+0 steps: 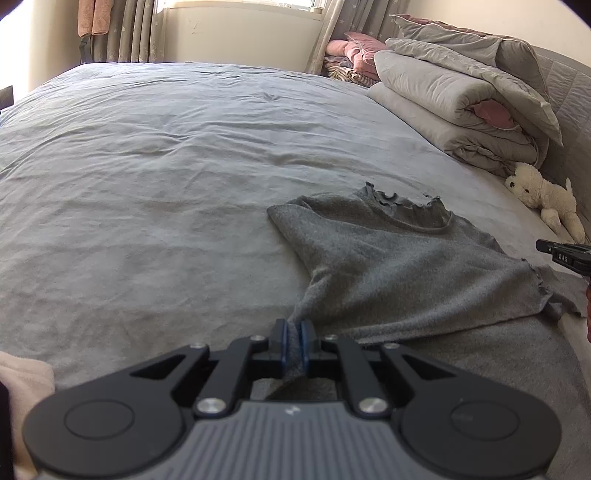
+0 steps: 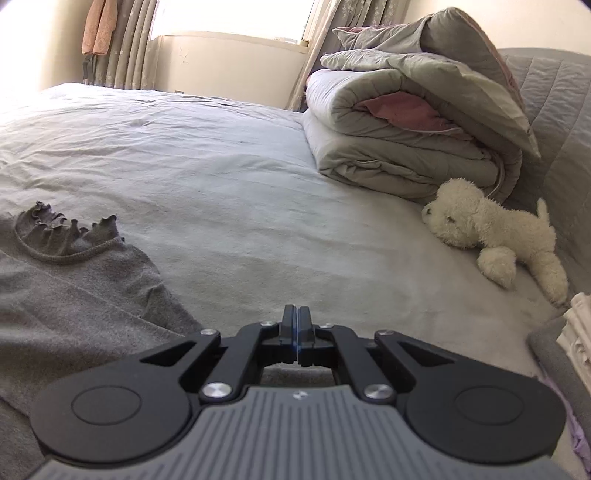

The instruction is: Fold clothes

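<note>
On bed (image 1: 147,166) | one grey top (image 1: 388,266) | two hand-held grippers: left hand-held gripper (image 1: 294,330) | right hand-held gripper (image 2: 296,321)

Bedroom: bed with wrinkled grey sheet (image 1: 147,155); folded grey-and-pink quilts (image 2: 399,122) against quilted headboard (image 2: 554,110); cream plush dog (image 2: 491,232); sunlit window (image 2: 229,18), patterned grey curtains (image 2: 122,44), cream wall (image 1: 240,40).

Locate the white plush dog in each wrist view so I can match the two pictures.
Left wrist view: the white plush dog lies at the far right edge, on the bed just below the folded grey duvet.
Right wrist view: the plush dog lies right of centre, larger, below the same duvet.
Shared landmark: the frilled collar of the grey top, right of centre in the left view, far left in the right view.
</note>
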The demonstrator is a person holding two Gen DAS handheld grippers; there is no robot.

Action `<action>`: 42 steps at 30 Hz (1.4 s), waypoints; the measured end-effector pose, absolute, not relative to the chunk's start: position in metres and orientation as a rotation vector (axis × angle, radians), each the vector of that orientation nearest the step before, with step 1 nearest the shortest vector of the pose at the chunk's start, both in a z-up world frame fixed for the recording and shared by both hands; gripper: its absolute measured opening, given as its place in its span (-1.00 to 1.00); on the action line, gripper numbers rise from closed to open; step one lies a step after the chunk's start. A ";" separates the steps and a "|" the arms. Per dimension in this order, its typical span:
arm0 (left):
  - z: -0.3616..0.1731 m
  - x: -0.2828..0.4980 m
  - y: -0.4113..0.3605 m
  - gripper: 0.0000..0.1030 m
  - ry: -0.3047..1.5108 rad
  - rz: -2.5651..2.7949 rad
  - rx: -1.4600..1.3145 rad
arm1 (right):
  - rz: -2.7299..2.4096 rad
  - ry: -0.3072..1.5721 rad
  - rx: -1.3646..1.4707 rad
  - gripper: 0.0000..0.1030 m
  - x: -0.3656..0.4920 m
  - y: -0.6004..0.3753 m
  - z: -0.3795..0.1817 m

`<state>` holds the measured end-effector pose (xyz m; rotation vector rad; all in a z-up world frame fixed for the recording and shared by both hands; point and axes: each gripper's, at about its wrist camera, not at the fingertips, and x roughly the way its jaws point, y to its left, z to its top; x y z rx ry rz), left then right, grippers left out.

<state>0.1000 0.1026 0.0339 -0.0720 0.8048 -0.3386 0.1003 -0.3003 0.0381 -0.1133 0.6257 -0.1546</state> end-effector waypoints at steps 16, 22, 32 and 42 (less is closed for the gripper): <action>0.031 0.098 0.092 -0.88 0.780 -0.321 -0.053 | -0.041 0.598 -0.187 -0.92 0.120 -0.264 0.034; 0.030 0.097 0.092 -0.88 0.769 -0.318 -0.044 | -0.098 0.635 -0.291 -0.93 0.131 -0.260 0.007; 0.040 0.102 0.112 -0.84 0.788 -0.278 -0.130 | -0.017 0.611 0.012 -0.22 0.112 -0.264 0.056; 0.055 0.109 0.151 -0.78 0.812 -0.207 -0.325 | 0.499 0.544 -0.377 -0.14 0.041 -0.085 0.050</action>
